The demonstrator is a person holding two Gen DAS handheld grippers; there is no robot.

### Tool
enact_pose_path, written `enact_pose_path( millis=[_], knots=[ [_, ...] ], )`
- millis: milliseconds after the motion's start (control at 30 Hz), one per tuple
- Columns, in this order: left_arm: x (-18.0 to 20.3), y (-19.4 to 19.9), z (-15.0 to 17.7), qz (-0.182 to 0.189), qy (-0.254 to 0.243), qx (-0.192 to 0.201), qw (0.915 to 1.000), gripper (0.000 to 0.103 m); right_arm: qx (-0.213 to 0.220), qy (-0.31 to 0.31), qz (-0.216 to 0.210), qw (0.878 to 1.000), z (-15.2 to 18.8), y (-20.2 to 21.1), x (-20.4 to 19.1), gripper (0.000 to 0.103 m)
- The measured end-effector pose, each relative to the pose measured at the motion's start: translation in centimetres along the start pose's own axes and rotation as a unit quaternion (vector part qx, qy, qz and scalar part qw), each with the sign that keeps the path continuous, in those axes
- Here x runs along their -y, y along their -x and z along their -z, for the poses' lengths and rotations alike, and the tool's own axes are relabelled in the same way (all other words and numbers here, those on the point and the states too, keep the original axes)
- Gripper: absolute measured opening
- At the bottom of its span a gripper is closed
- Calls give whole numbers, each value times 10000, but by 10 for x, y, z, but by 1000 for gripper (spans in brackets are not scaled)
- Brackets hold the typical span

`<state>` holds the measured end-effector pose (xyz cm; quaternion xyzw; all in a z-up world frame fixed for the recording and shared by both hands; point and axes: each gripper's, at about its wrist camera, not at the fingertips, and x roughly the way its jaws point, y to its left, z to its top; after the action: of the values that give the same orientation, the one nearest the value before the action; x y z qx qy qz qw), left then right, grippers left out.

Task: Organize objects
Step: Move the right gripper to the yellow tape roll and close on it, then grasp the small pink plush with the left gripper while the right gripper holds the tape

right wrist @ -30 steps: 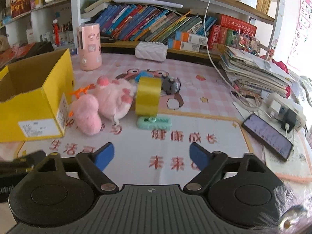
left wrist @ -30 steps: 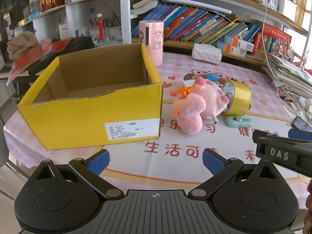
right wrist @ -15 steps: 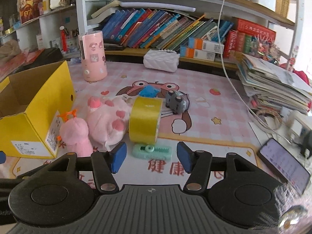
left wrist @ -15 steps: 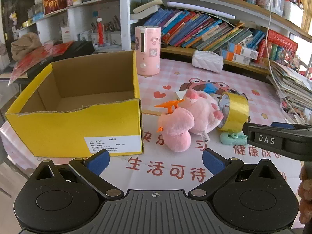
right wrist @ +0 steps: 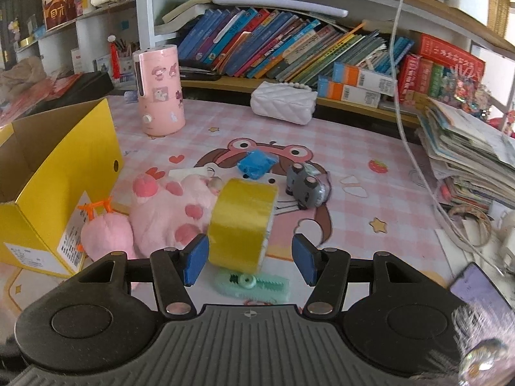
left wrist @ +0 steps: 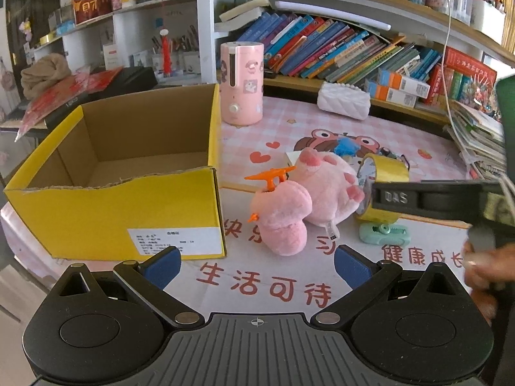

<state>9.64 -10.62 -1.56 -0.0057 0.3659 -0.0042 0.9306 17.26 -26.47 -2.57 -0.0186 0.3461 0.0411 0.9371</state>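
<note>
An open yellow cardboard box (left wrist: 112,206) stands empty at the left; its side shows in the right wrist view (right wrist: 58,173). A pink plush toy (left wrist: 309,193) with an orange plastic piece (left wrist: 272,175) lies beside it. A yellow tape roll (right wrist: 241,222) stands on edge, with a mint green clip (right wrist: 254,284) in front of it. My right gripper (right wrist: 249,259) is open, its blue pads on either side of the roll's near end, apart from it. My left gripper (left wrist: 256,262) is open and empty above the mat.
A grey toy car (right wrist: 305,189) and a blue object (right wrist: 256,164) lie behind the roll. A pink cylinder (right wrist: 159,91) and a white quilted purse (right wrist: 283,103) stand at the back. Stacked papers (right wrist: 466,151) and a phone (right wrist: 479,292) lie at the right.
My right gripper moved forward to the tape roll and its jaws narrowed from wide open. The left gripper shifted slightly; the right tool now reaches across its view.
</note>
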Motion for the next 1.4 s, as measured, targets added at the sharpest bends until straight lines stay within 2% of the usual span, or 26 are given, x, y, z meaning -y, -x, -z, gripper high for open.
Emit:
enact_pose_path(
  millis=[167,233,300,400,467,567,733,900,1000,1067,1133,1200,1233,1267,1400],
  knots=[
    [2,-3,-4,136,27,61,9999,102,-62,-51,-36,10000,-9,-24,1,55],
    [6,-6,-7,202,5,54,9998,101,-49,-81,-152,9998,-13,-31,5,44],
    [12,-9,-9,299,-57,56,9995,100,32,-86,-385,9992,-17,-32,11,42],
    [24,-18,-13,348,-233,32,9991,84,273,-224,-581,9977,-23,-25,26,39],
    [32,-28,-15,241,-340,-61,9991,65,472,-245,-624,9966,-28,-14,35,37],
    [41,-44,-18,-82,-398,-197,9990,52,745,-224,-636,9949,-33,4,45,36],
    [45,-68,-24,-535,-208,-321,9978,52,989,-80,-658,9929,-33,29,55,36],
    [47,-86,-27,-817,-109,-380,9959,52,833,94,-751,9936,-19,40,60,36],
    [44,-99,-26,-847,-6,-532,9950,50,712,140,-773,9944,-12,44,62,36],
    [42,-106,-25,-781,61,-677,9946,27,652,155,-762,9948,-9,44,63,36],
    [41,-105,-24,-720,152,-742,9945,23,620,176,-727,9953,-7,44,63,36],
    [41,-96,-24,-664,100,-609,9959,22,592,140,-681,9958,-6,44,66,36],
    [42,-92,-24,-631,60,-545,9965,18,564,99,-649,9962,-6,44,67,36],
    [43,-87,-24,-565,24,-492,9972,4,537,66,-625,9966,-6,43,68,36],
    [40,-66,-22,-307,-18,-323,9990,1,345,-60,-568,9978,0,40,68,36]
  ],
)
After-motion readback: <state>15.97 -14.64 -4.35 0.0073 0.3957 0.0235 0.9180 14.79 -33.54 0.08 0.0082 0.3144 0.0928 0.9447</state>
